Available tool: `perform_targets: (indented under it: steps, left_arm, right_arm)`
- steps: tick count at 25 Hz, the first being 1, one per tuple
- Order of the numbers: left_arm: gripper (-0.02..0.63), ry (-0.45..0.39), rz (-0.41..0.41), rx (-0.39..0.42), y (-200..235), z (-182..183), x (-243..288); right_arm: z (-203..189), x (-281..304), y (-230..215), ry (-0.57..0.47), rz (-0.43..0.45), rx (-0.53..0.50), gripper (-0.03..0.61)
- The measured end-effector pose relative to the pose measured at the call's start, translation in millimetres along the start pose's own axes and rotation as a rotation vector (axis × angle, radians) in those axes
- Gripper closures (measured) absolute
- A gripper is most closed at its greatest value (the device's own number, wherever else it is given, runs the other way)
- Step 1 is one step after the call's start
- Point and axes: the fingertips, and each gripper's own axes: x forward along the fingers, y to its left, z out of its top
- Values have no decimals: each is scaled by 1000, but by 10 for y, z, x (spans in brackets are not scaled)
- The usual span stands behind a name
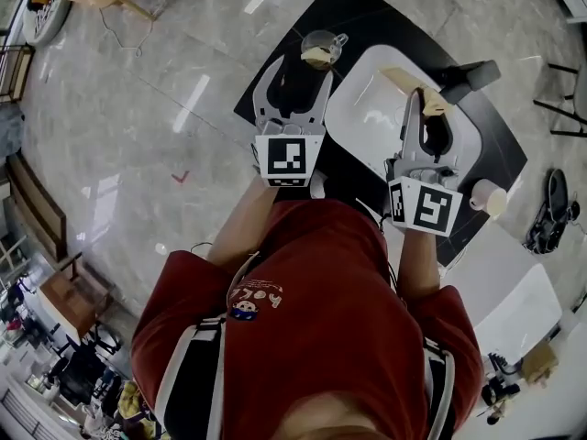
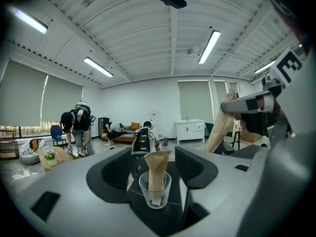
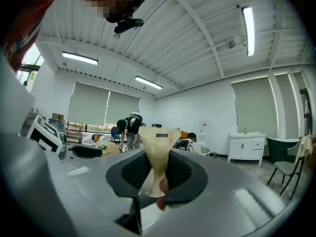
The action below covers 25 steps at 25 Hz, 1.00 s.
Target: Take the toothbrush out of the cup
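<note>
Head view: left gripper (image 1: 295, 67) wide apart, empty, clear cup (image 1: 322, 44) at its 1 o'clock on black table (image 1: 367, 7); right gripper (image 1: 424, 108) over white tray (image 1: 367, 122) | left gripper view: tan wrapper (image 2: 157, 168) upright in cup at 12 o'clock, untouched | right gripper view: jaws clamp paper-wrapped toothbrush (image 3: 157, 152), clear of the cup; bending person (image 3: 128, 127) at 11 o'clock behind.

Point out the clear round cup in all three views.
Head view: clear round cup top centre, just ahead of the open left gripper.
Left gripper view: the cup bottom centre, between its jaws.
Right gripper view: not in it.
Shared landmark: tan paper-wrapped toothbrush held in the right gripper, in all three.
</note>
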Motion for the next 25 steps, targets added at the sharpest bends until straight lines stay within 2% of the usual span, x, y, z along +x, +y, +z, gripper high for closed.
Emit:
perform_targets:
  steps: [8,15,16,20,25]
  left_arm:
    - [344,106,-37,4,-77,-456,242]
    - [347,107,-29,6,-69,-506,391]
    - [358,100,-20,9,-55,-490,399]
    - [505,77,23,28,17,-448,397]
    - [537,56,25,45,53,-398,402]
  right_arm:
    - [-173,50,-13,56,-25,6,499]
    - [-331,48,-61,93,-52,21,499]
    - [-334,51,-73,93,-56,22,499]
    - [-348,44,-101,91,-65,26,499]
    - [-370,25,-99,82,-72,29,499]
